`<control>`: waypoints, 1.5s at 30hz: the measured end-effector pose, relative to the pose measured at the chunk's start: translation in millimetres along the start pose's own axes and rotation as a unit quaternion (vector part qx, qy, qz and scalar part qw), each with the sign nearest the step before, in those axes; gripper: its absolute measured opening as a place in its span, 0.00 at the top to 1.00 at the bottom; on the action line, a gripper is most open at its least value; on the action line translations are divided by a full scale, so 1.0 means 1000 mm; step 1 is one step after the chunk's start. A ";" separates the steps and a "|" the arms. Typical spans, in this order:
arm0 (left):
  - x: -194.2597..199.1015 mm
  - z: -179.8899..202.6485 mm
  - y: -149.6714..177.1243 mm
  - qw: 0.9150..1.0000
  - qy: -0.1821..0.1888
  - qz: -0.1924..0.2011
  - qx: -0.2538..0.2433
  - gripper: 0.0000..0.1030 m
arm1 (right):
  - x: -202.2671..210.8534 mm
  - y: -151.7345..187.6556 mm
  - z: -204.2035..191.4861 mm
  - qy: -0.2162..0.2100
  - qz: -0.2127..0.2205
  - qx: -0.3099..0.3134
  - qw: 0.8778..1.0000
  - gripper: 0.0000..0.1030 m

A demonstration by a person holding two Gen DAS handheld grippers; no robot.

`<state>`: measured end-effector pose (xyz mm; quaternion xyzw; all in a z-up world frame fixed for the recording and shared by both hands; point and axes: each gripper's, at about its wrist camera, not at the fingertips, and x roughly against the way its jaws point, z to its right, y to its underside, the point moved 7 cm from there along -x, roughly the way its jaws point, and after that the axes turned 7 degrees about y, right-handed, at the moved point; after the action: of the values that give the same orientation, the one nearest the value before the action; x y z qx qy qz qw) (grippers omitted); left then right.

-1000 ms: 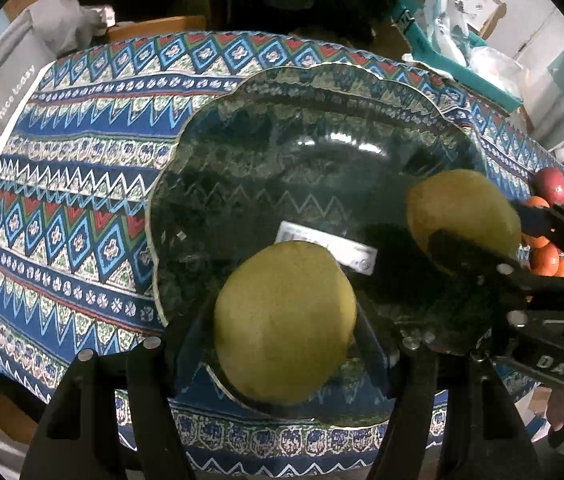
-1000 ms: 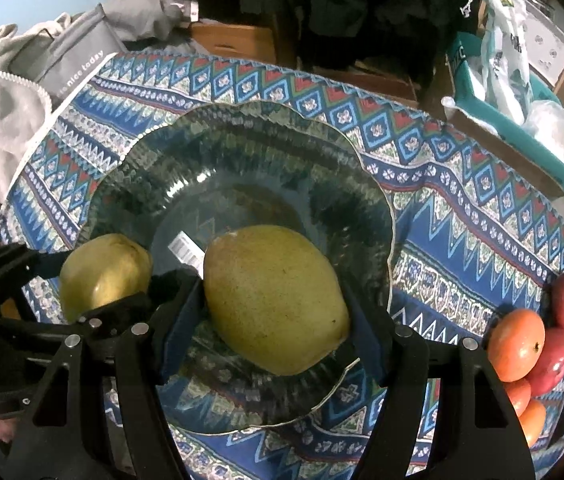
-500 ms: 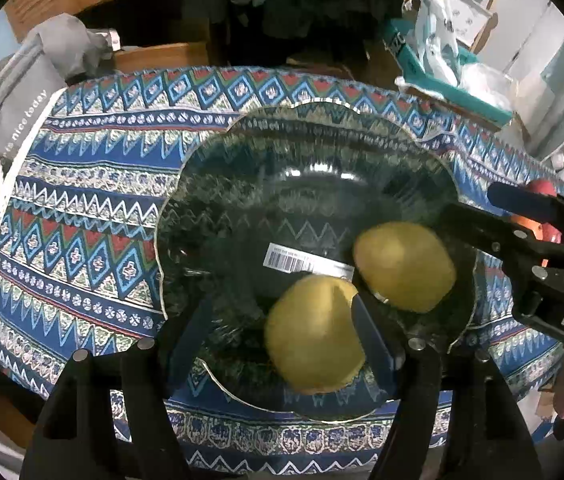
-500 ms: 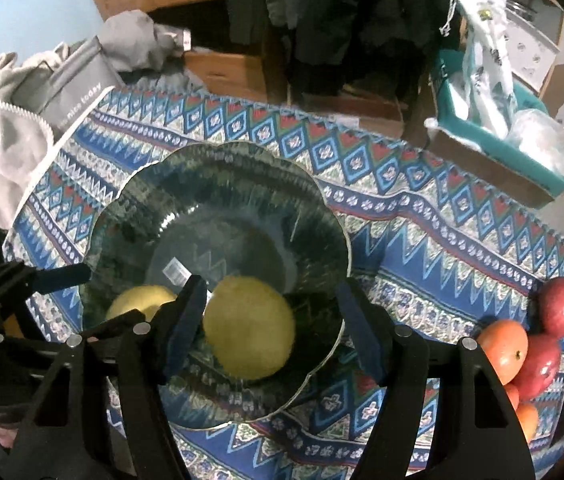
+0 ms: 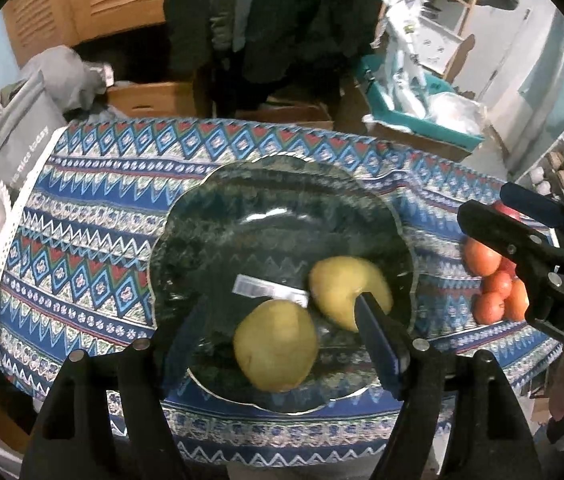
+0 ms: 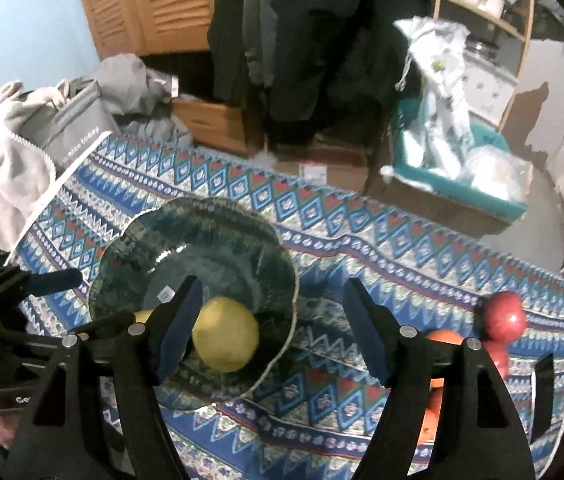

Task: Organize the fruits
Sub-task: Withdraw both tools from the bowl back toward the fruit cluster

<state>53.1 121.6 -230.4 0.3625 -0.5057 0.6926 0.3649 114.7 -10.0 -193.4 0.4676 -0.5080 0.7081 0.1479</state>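
Two yellow-green fruits (image 5: 275, 346) side by side at 5 o'clock in the glass bowl (image 5: 209, 216), left gripper (image 5: 269, 340) and right gripper (image 6: 271, 326) above, both opening, holding nothing, red and orange fruits (image 5: 490, 280) at 3 o'clock on the patterned cloth (image 5: 81, 216).

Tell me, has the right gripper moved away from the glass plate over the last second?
Yes. The right gripper has lifted up and back: in its own view the glass plate looks smaller and lower left, and its opening jaws hold nothing.

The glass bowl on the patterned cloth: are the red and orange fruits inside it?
No. The glass bowl holds only two yellow-green fruits, while the red and orange fruits sit in a pile on the cloth beside it.
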 end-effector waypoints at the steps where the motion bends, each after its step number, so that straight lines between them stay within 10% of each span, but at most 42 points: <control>1: 0.003 0.004 -0.001 1.000 0.001 0.004 -0.004 0.26 | 0.004 0.000 0.002 0.003 0.004 0.000 1.000 0.29; 45: 0.057 0.181 -0.019 0.983 0.081 0.096 -0.130 0.15 | 0.136 0.066 0.194 0.107 0.121 -0.131 0.978 0.15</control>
<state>67.1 -41.1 -131.1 0.2045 -0.5932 0.6795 0.3802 98.6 -241.6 -112.4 0.3010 -0.6302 0.6942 0.1743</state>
